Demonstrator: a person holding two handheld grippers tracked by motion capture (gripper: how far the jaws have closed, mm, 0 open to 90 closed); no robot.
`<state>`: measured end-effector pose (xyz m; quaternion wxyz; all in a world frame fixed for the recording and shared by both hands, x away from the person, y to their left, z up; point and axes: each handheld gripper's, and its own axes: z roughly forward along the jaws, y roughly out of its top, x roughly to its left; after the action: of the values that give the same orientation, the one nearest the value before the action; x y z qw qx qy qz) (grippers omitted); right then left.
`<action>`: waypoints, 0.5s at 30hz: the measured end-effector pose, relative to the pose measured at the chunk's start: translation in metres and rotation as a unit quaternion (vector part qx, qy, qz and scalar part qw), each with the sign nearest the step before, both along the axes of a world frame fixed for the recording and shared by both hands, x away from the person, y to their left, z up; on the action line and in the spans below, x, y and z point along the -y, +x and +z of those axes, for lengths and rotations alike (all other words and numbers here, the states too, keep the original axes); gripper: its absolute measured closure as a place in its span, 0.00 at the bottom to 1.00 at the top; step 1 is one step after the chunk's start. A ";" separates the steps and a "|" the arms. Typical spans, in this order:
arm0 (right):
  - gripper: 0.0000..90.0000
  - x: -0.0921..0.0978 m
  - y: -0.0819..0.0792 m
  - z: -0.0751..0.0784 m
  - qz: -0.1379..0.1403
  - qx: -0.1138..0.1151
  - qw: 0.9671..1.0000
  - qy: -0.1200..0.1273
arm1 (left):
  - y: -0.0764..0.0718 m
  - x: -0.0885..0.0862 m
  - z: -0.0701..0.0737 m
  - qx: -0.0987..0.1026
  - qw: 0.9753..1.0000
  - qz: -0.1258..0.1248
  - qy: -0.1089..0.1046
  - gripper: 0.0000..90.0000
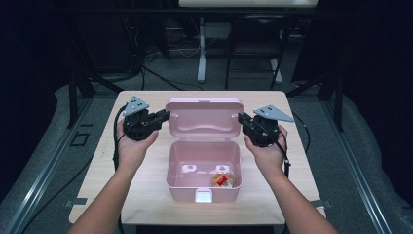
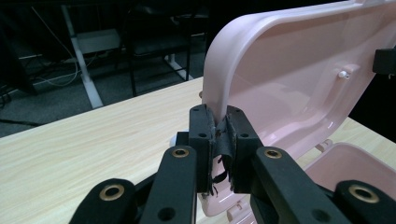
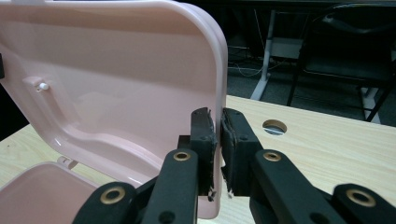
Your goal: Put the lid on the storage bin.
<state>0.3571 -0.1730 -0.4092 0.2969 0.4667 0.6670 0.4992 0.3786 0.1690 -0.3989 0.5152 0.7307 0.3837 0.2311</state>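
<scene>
A pink plastic box (image 1: 181, 189) stands open in the middle of the wooden table (image 1: 146, 200), its lid (image 1: 204, 119) raised upright at the back. A small orange and red snack (image 1: 223, 180) lies in the box's front right corner. My left gripper (image 1: 165, 116) is shut on the lid's left edge, and my right gripper (image 1: 242, 118) is shut on its right edge. In the left gripper view the jaws (image 2: 221, 116) pinch the lid's rim (image 2: 219, 70). The right gripper view has the jaws (image 3: 218, 116) clamped on the lid's rim (image 3: 222, 70).
Bare tabletop lies to either side of the box. A round hole (image 3: 274, 126) is set in the table beyond my right gripper. Past the far edge, on the dark floor, stand a white desk leg (image 1: 201, 53), a chair (image 3: 355, 51) and cables.
</scene>
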 end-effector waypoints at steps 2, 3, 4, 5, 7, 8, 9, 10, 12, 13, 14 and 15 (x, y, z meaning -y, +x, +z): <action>0.92 0.000 -0.001 0.000 0.001 0.000 1.000 0.001 | -0.001 0.000 0.000 0.001 1.000 -0.001 -0.002 0.92; 0.92 0.000 -0.002 0.000 0.001 0.001 1.000 0.001 | -0.001 0.000 0.000 0.002 1.000 -0.002 -0.002 0.92; 0.92 0.000 -0.002 0.000 0.002 0.002 1.000 -0.001 | -0.002 0.000 0.000 0.002 1.000 -0.002 -0.002 0.92; 0.92 0.000 -0.003 0.000 0.002 0.001 1.000 0.000 | -0.003 -0.001 0.000 0.001 1.000 -0.003 -0.001 0.92; 0.92 0.000 -0.005 0.000 0.004 0.001 1.000 0.000 | -0.004 -0.001 0.000 0.000 1.000 -0.004 -0.006 0.92; 0.92 0.001 -0.005 0.000 0.005 0.001 1.000 0.001 | -0.005 -0.002 0.000 0.000 1.000 -0.006 -0.006 0.92; 0.92 0.001 -0.006 0.000 0.006 0.001 1.000 0.001 | -0.005 -0.002 0.000 0.000 1.000 -0.006 -0.003 0.92; 0.92 0.001 -0.006 0.000 0.006 0.001 1.000 0.000 | -0.006 -0.002 0.001 -0.001 1.000 -0.007 -0.003 0.92; 0.92 0.001 -0.008 0.001 0.007 0.000 1.000 0.001 | -0.007 -0.002 0.001 -0.001 1.000 -0.007 -0.005 0.92; 0.92 0.001 -0.008 0.001 0.008 0.001 1.000 0.001 | -0.008 -0.003 0.001 -0.002 1.000 -0.008 -0.005 0.92; 0.92 0.001 -0.009 0.000 0.009 0.001 1.000 0.000 | -0.008 -0.003 0.001 -0.002 1.000 -0.009 -0.005 0.92; 0.92 0.001 -0.010 0.000 0.010 0.002 1.000 0.001 | -0.009 -0.003 0.001 -0.002 1.000 -0.009 -0.004 0.92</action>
<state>0.3474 -0.1743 -0.4090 0.2927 0.4597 0.6705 0.5035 0.3697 0.1718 -0.3977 0.5195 0.7325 0.3793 0.2229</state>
